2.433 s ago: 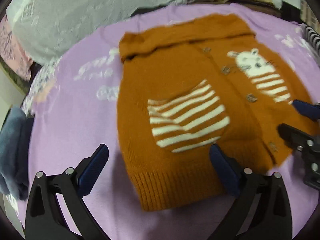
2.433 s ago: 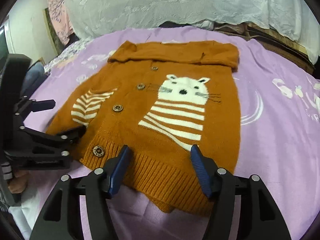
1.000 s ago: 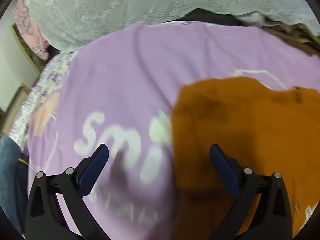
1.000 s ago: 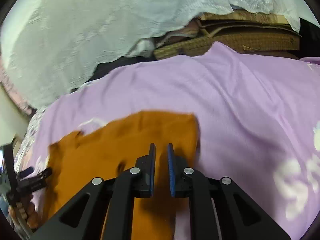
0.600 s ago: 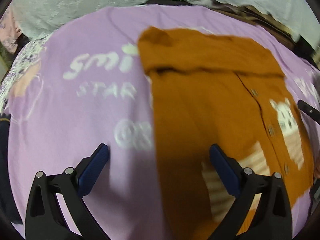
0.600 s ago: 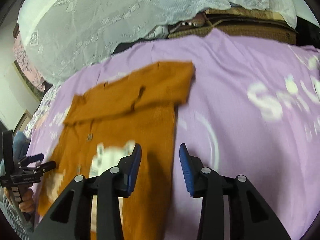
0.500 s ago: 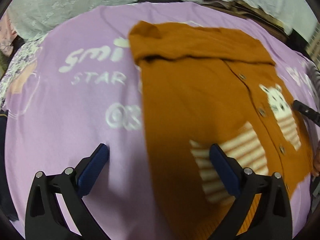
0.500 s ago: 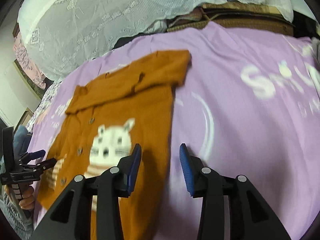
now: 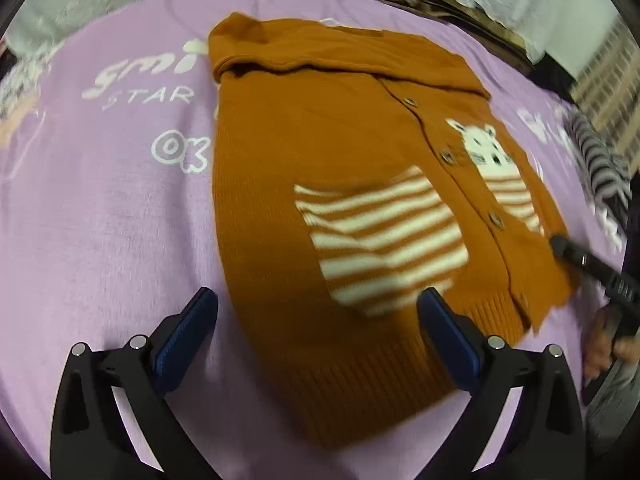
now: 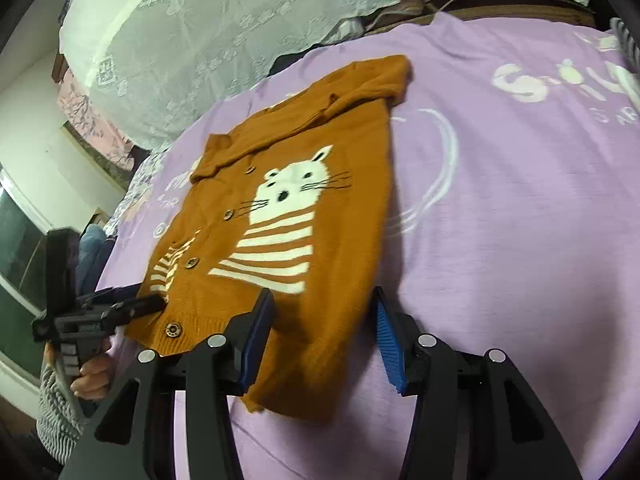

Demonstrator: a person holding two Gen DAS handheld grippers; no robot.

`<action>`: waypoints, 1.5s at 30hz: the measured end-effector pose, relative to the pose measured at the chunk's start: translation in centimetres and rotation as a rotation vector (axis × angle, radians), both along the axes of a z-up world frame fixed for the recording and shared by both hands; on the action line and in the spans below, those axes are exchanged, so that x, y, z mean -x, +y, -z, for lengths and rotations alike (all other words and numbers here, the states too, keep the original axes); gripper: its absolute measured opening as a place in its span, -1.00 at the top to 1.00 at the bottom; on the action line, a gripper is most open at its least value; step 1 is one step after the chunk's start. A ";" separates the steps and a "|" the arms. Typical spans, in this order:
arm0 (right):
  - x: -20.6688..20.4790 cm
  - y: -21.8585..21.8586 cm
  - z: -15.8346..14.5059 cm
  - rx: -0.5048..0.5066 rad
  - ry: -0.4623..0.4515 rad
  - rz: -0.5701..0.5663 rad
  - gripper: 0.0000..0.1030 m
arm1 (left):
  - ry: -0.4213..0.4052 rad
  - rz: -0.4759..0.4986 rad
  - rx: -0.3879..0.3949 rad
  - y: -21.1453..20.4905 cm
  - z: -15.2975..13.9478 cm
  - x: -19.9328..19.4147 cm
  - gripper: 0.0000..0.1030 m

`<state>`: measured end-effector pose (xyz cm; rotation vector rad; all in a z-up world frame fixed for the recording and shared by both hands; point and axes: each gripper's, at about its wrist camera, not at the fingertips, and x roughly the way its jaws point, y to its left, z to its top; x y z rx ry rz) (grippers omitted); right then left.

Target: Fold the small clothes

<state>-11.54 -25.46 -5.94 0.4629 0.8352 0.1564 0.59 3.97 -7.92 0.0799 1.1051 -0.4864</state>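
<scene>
Both grippers, left [image 9: 316, 336] and right [image 10: 324, 336], hover with jaws apart, the right's just widened, over the orange cardigan's [image 10: 320, 200] hem; gripping it for the bottom-up fold likely comes next.

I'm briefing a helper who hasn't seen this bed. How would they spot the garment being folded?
Look at the purple bedspread with white lettering that covers the bed. Lying flat on it is the orange knitted cardigan, its top already folded down. Nothing else is orange: it has a white cat with striped body beside a row of buttons, and a striped pocket.
</scene>
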 end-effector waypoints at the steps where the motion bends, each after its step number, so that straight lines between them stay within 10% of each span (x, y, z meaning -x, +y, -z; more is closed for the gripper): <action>1: -0.2 0.0 0.0 -0.014 0.001 -0.003 0.01 | 0.007 -0.004 0.013 0.1 0.0 -0.3 -0.90; 7: -0.5 0.5 0.1 -0.047 -0.001 -0.039 0.29 | -0.025 0.006 0.029 -0.1 -0.8 0.7 -0.18; 14: -0.2 1.3 0.2 -0.013 -0.003 -0.071 0.46 | -0.018 0.006 0.034 -0.3 -0.6 0.5 -0.05; 19: 0.3 1.2 -0.4 -0.016 -0.041 -0.056 0.88 | -0.064 0.023 0.047 -0.4 -1.6 1.5 0.85; 45: -1.9 -0.2 -5.7 -0.136 -0.150 -0.092 0.90 | -0.110 -0.022 0.120 1.6 -6.3 -0.3 0.88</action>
